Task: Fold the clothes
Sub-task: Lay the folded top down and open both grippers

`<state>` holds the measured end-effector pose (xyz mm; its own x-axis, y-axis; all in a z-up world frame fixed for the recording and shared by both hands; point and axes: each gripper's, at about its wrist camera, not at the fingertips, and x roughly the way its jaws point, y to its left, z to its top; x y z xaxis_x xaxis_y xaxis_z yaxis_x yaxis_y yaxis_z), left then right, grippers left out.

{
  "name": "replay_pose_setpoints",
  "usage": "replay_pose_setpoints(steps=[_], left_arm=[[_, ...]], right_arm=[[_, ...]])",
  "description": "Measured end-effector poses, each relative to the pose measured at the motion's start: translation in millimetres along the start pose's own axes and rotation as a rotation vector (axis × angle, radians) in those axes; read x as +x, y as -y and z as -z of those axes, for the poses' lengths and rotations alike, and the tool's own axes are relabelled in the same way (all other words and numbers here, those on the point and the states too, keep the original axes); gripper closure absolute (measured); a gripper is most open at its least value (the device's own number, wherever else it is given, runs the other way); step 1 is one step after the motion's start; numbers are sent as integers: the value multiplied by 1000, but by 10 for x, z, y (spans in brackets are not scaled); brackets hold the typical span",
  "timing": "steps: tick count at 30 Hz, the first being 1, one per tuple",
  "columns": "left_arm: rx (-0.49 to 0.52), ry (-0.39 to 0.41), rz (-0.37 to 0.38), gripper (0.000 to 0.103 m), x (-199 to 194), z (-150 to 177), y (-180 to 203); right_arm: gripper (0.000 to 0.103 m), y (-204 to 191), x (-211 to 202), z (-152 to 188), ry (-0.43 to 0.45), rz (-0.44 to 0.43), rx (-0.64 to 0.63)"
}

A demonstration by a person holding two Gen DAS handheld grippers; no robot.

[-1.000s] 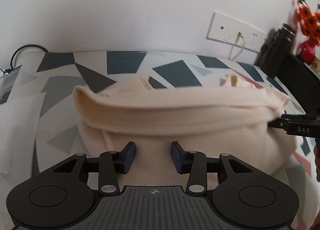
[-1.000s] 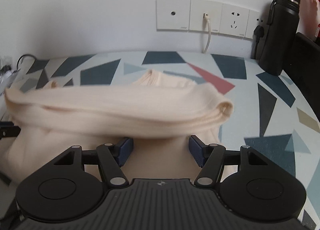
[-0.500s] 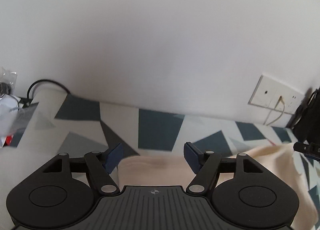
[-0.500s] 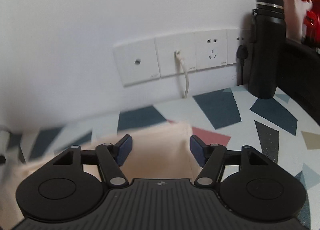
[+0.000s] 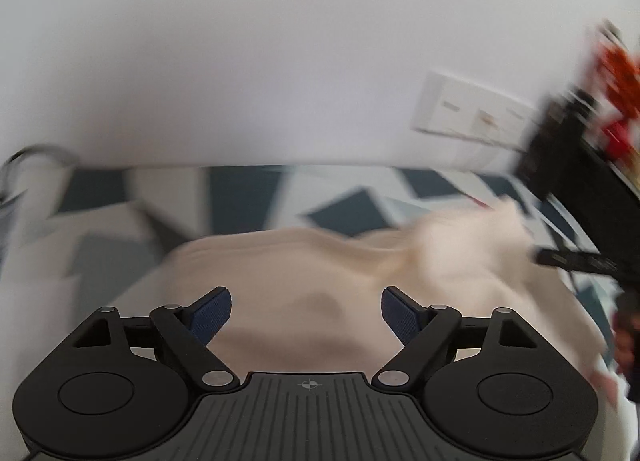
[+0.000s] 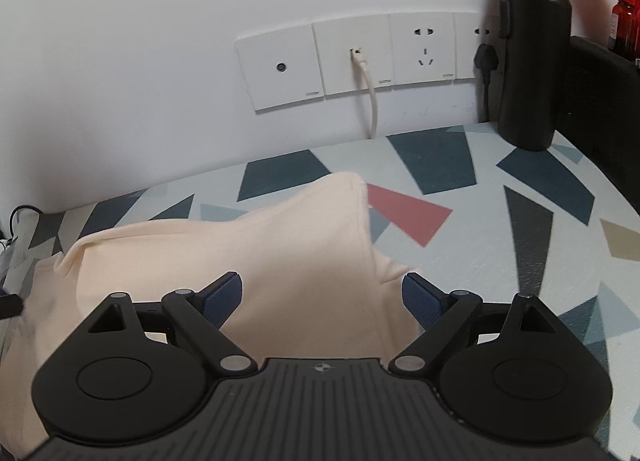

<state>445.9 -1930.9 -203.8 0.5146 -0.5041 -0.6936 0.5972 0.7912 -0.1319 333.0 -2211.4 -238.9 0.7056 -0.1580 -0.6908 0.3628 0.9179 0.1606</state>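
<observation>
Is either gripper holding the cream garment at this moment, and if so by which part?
Nothing is held. The left gripper and right gripper both stand open above the cream garment, pads clear of the cloth.

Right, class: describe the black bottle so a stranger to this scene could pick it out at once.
Start at the row of white wall sockets behind the patterned table. Follow the row to its right end, where the black bottle stands upright on the table. It is the only tall dark cylinder there, with silver rings round its lid.

Black ribbed gripper body, blue textured pads, silver screws
</observation>
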Motion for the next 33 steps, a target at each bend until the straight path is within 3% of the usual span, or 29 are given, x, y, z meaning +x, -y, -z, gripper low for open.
replay_pose_setpoints(steps=[3,7,12,15,19,23,28,33], left_arm=[[42,-22,13,23,263,-97,176],[-22,6,-82,26,643,-286,75],[-117,40,-163,25,624,-382,-215],[-164,52,-195,14,553,-402,-373],[-216,-11,-111,4,240,-154,-500],[-275,-89,-30,1,-32,205,-592],[-309,-181,-48,1,-144,628,-604],[-313,-168,-73,1,-147,678,-579]], right_arm=[[14,-97,4,58,-6,6,-33],[14,-134,-12,182,-23,20,-57],[14,-95,-64,274,-27,34,-69],[14,-10,-97,272,-32,36,-39],[14,138,-125,266,-45,30,4],[14,262,-87,312,-91,18,24],[14,308,-53,308,-99,-23,37],[8,309,73,260,-138,-65,71]])
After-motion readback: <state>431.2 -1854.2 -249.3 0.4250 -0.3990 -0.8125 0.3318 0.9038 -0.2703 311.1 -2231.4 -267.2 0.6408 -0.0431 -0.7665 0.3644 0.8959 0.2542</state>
